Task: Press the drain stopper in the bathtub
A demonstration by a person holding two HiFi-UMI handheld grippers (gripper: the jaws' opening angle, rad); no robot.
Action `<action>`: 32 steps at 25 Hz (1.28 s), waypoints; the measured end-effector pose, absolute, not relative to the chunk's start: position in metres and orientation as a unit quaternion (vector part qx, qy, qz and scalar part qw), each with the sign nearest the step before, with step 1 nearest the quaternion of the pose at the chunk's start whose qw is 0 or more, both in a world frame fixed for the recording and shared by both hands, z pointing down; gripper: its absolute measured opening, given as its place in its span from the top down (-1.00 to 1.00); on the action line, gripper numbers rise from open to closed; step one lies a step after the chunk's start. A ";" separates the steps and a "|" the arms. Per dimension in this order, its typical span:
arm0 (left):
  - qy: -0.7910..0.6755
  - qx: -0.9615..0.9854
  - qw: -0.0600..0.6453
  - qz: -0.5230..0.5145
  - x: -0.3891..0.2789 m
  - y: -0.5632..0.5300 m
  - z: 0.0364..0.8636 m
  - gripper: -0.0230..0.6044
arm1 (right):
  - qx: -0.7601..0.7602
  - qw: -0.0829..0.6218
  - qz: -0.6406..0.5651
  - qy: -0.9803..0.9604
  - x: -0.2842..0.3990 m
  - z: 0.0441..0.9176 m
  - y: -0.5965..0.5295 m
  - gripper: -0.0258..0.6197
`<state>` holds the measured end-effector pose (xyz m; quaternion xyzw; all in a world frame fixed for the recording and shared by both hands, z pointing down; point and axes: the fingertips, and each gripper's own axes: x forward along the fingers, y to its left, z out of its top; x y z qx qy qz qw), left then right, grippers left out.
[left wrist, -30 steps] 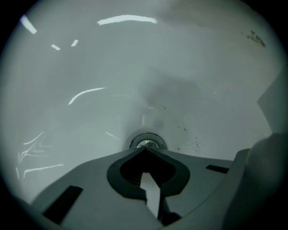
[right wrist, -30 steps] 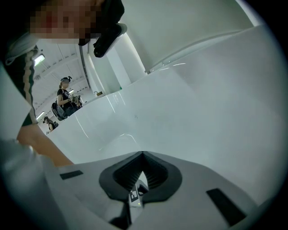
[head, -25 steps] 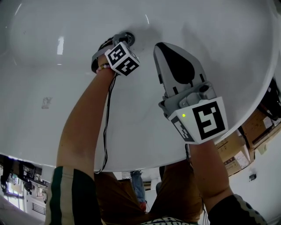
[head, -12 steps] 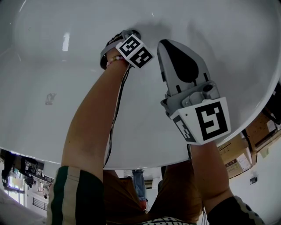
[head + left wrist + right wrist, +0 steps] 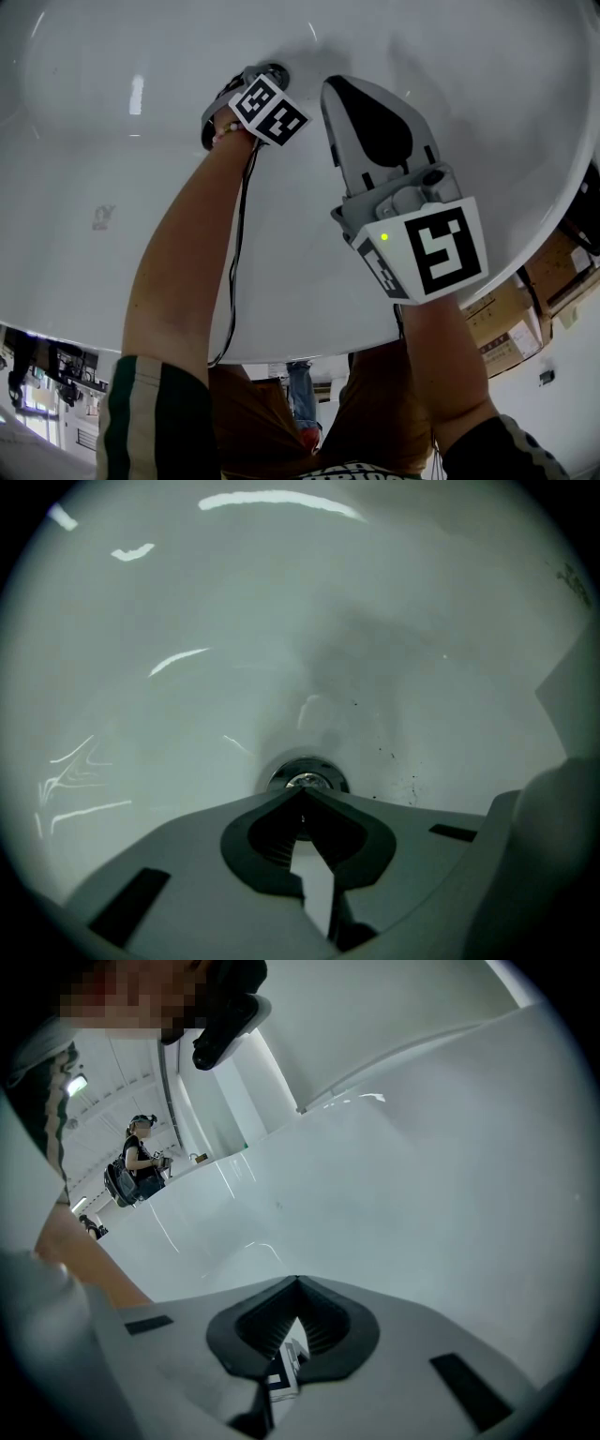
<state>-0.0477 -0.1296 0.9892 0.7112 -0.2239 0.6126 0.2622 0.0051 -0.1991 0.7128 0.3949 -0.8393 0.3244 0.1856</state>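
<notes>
Bathtub [image 5: 94, 141]: white and glossy, with ceiling lights being reflected on its curved wall; it is being viewed from above and is filling most of the head view.
Drain stopper [image 5: 303, 780]: round and chrome, being shown at the bottom of the tub; in the head view it [image 5: 275, 71] is being partly covered by the left gripper.
Left gripper [image 5: 300, 793]: being held down in the tub with its jaws closed tip to tip and nothing being gripped between them; the tips are being pointed at the near rim of the stopper. Whether contact is being made cannot be told.
Left marker cube [image 5: 269, 110]: being carried just behind the drain, at the end of the left forearm [image 5: 187, 253].
Cable [image 5: 234, 234]: black, being trailed from the left gripper along the forearm towards the tub's rim.
Right gripper [image 5: 332, 87]: being held above the tub floor, just beside the left gripper and apart from it. In its own view the jaws [image 5: 297, 1282] are being kept together, with nothing being held.
Right marker cube [image 5: 436, 251]: being shown nearest the camera, with a small green light glowing at its corner.
Cardboard boxes [image 5: 525, 300]: being seen outside the tub, past its right rim.
Bystander [image 5: 141, 1157]: being seen far off in the right gripper view, beyond the tub's rim.
</notes>
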 end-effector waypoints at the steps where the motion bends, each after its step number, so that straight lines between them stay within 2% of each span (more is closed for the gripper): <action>1: -0.223 0.711 0.264 0.612 -0.048 -0.129 0.989 0.90 | 0.395 0.186 0.327 -0.838 0.006 0.713 -0.199 0.88; 7: -0.217 0.721 0.268 0.602 -0.046 -0.131 0.979 0.90 | 0.398 0.185 0.325 -0.837 0.009 0.713 -0.201 0.88; 15: -0.232 0.715 0.325 0.573 -0.050 -0.131 0.975 0.90 | 0.397 0.177 0.324 -0.840 0.005 0.710 -0.203 0.88; 23: -0.250 0.710 0.305 0.584 -0.049 -0.132 0.969 0.90 | 0.400 0.174 0.325 -0.839 0.014 0.707 -0.203 0.88; 32: -0.269 0.710 0.329 0.561 -0.061 -0.132 0.942 0.91 | 0.398 0.179 0.317 -0.842 0.018 0.693 -0.206 0.88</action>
